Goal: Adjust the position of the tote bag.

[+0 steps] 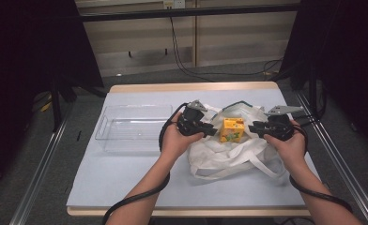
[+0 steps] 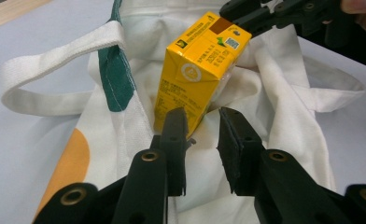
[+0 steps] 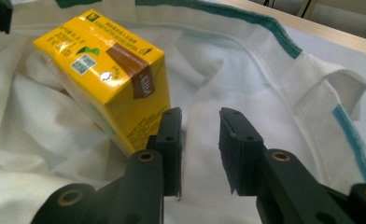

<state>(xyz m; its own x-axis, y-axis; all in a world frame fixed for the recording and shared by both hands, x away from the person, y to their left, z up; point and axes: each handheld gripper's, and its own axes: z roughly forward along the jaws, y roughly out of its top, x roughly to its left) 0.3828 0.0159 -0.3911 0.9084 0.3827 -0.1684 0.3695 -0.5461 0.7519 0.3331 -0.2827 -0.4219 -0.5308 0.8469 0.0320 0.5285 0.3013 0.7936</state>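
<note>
A yellow drink carton (image 1: 232,130) stands on a crumpled white tote bag (image 1: 229,152) with green trim. My left gripper (image 1: 213,131) sits just left of the carton and my right gripper (image 1: 252,128) just right of it, both pointing at it. In the left gripper view the carton (image 2: 200,70) leans just beyond the left gripper (image 2: 202,135), whose jaws stand slightly apart over bag cloth with nothing clamped. In the right gripper view the carton (image 3: 102,70) lies beside the left jaw of the right gripper (image 3: 200,135), which is open over the bag's white fabric (image 3: 246,70).
A clear plastic bin (image 1: 130,126) stands on the pale table cover (image 1: 126,183) to the left of the bag. The bag's handles (image 1: 229,171) loop toward the front. The wooden table edge (image 1: 191,87) runs along the back.
</note>
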